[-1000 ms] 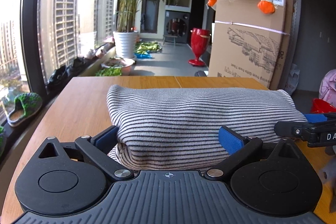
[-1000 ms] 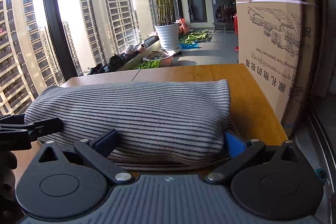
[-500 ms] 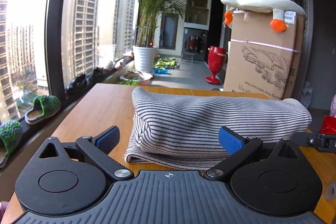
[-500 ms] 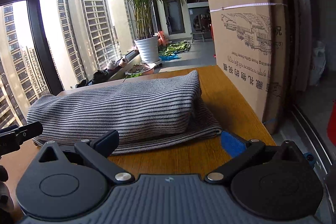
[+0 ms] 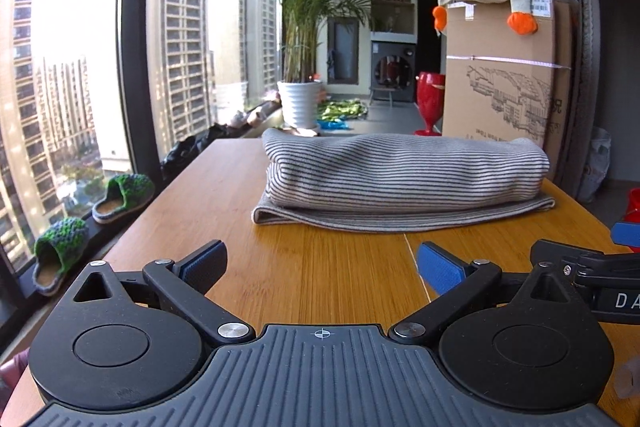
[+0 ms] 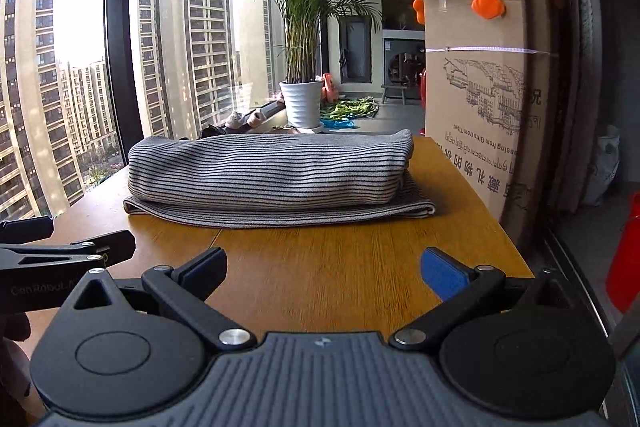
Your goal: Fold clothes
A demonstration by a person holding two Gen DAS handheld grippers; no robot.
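Your left gripper (image 5: 320, 263) and right gripper (image 6: 324, 267) both stand spread apart, clamping nothing, over bare wooden table (image 5: 304, 275); the folded striped garment (image 5: 400, 179) lies ahead, clear of both; its far edge is hidden, and the cardboard box (image 6: 492, 99) stays shut, contents unseen.
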